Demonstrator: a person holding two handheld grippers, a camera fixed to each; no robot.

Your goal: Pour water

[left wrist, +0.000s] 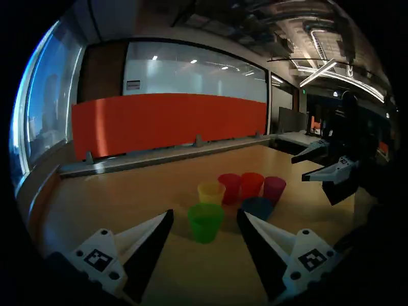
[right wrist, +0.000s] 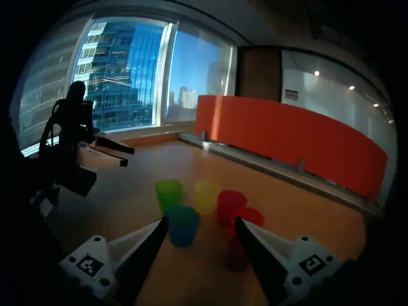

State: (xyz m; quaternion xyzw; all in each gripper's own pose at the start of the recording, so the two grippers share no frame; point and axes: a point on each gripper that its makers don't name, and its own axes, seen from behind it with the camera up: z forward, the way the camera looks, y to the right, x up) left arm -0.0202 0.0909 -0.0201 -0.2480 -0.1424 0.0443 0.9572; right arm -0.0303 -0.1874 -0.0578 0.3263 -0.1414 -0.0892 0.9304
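**Side daylight, dark rims**

Daylight pours through the windows point(right wrist: 127, 71), bright blue in the right gripper view, and lays a warm sheen on the worktop point(left wrist: 153, 188). Ceiling strips point(left wrist: 326, 69) glow in the left gripper view. The cups point(left wrist: 206, 222) throw soft shadows. The left claw point(right wrist: 120, 154) stands nearly in silhouette against the glass. Straight lines bow toward the edges, where both views sink into darkness.

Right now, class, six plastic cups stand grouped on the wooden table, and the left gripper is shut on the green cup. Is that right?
One detail is wrong. The left gripper view shows the left gripper open, with both fingers apart from the green cup, which stands free on the table. The rest holds.
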